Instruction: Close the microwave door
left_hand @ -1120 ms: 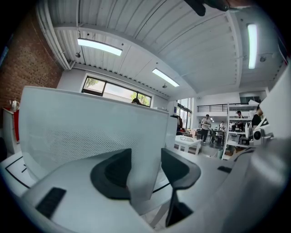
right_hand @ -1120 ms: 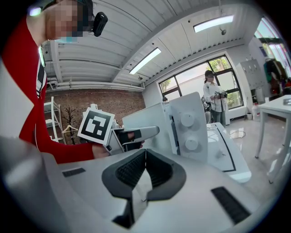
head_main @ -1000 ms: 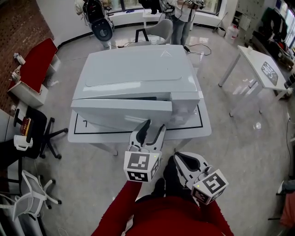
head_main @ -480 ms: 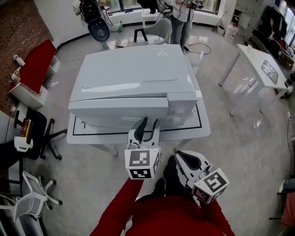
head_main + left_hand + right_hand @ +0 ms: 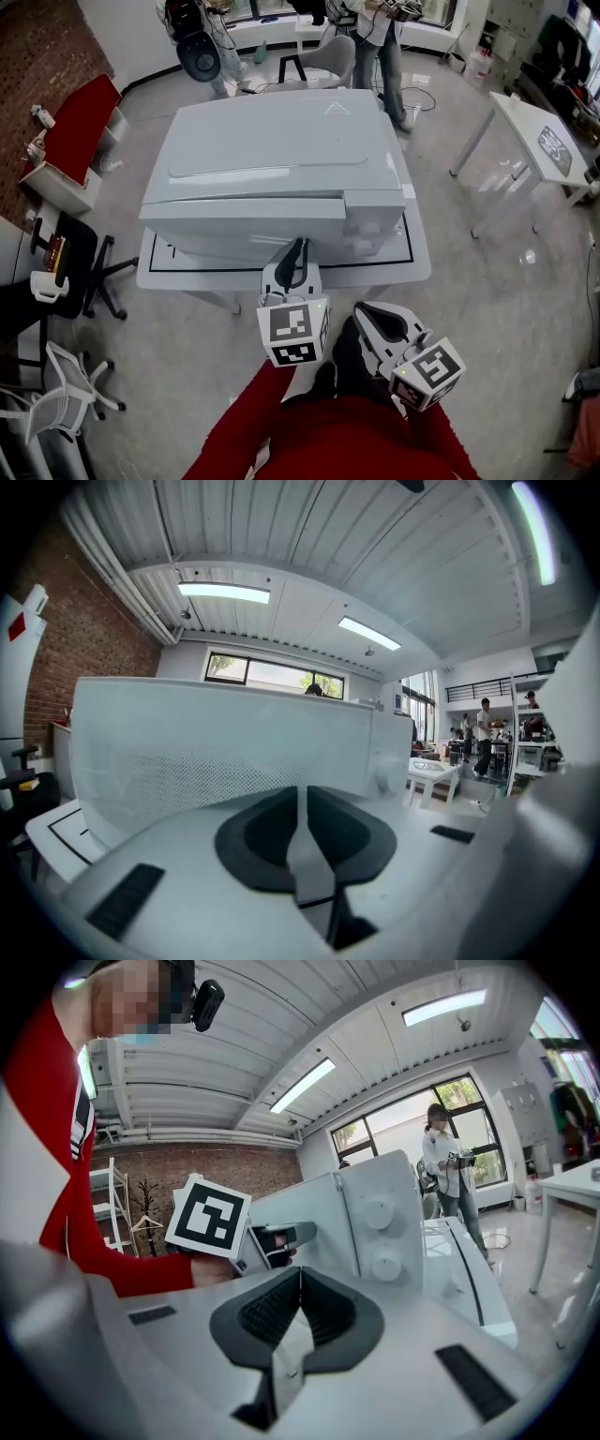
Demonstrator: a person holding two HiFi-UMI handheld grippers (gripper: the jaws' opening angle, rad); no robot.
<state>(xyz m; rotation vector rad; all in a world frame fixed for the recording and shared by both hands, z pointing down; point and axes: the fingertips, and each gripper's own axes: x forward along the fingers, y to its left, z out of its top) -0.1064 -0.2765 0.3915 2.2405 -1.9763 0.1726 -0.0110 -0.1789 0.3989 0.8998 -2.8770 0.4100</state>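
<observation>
Large white box-shaped microwave (image 5: 272, 141) on white worktop (image 5: 418, 268), its front door (image 5: 246, 223) flush shut, my left tool (image 5: 298, 251) close before the door, jaws just drawn together on nothing, my right tool (image 5: 366, 317) pressed together, empty, nearer me.

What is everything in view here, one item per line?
microwave: one, pale grey, on the middle table; its door looks shut
table: one, white with a black outline, under the microwave
side table: one, white, at right
bench: one, red, at left
chairs: three; black at left, white below it, grey beyond the microwave
standing person: one, beyond the microwave
red sleeve: one, bottom
left tongs: white, before the door; jaws have just been closing, now together, nothing between
right tongs: white, lower right, jaws together, empty
</observation>
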